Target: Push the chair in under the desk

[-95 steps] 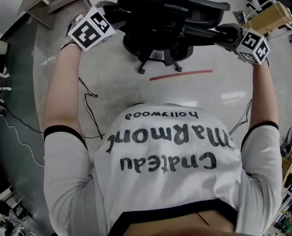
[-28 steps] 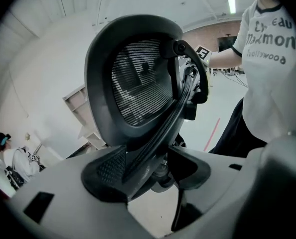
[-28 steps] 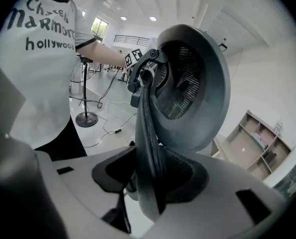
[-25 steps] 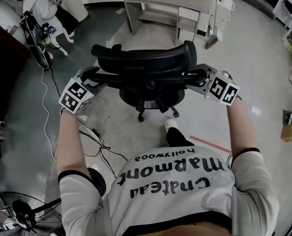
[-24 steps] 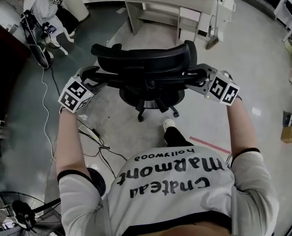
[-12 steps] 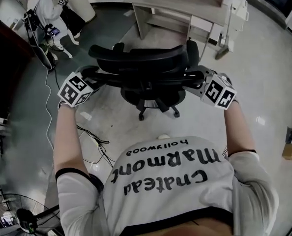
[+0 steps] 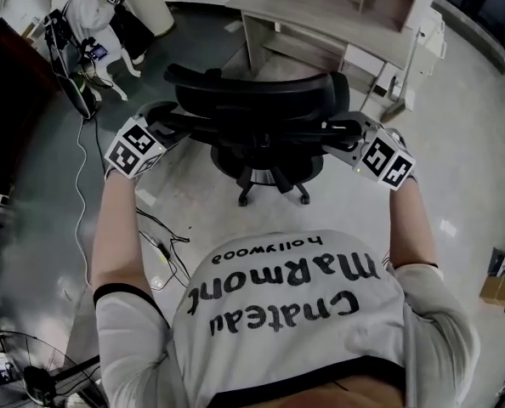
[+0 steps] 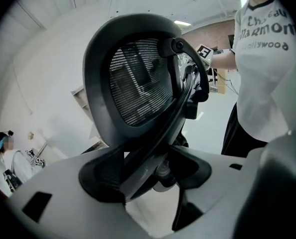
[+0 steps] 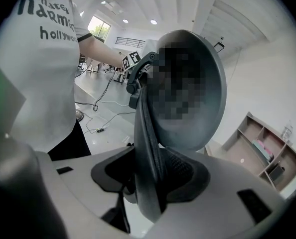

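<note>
Left claw [image 7: 169, 127], right claw [image 7: 344, 136] easing open, office chair backrest [image 7: 261, 100] rim between each; push evenly, straight under worktop [image 7: 320, 17].

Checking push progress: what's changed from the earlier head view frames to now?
The office chair has rolled toward the desk, now just ahead of it; the person walked along and the red floor tape has dropped out of view. The left gripper and right gripper stay on the side edges of the backrest, jaws easing open with the edge between them. Chair not under the desk yet.
</note>
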Motion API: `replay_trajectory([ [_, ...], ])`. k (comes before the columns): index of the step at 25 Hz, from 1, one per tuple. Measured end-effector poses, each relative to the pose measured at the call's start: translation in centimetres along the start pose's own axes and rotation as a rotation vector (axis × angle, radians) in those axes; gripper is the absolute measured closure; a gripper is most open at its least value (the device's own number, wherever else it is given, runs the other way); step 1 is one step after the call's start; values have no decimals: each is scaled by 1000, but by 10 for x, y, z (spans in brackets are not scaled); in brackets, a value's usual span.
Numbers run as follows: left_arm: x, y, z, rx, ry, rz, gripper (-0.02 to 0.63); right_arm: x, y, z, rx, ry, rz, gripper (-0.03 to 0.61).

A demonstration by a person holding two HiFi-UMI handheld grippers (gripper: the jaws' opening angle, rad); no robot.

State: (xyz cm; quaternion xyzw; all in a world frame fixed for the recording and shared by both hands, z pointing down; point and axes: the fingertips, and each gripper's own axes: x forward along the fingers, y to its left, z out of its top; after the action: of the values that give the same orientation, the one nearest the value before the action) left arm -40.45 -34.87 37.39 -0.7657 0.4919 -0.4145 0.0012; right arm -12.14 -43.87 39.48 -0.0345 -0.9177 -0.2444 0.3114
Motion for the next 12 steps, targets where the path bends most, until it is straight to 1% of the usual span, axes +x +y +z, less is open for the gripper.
replay_trajectory([
  [6, 20, 41, -1, 16, 15, -29, 344, 22, -35, 3, 9, 9, -13, 379],
  [12, 43, 81, -8, 45, -17, -52, 344, 46, -59, 6, 33, 23, -66, 374],
])
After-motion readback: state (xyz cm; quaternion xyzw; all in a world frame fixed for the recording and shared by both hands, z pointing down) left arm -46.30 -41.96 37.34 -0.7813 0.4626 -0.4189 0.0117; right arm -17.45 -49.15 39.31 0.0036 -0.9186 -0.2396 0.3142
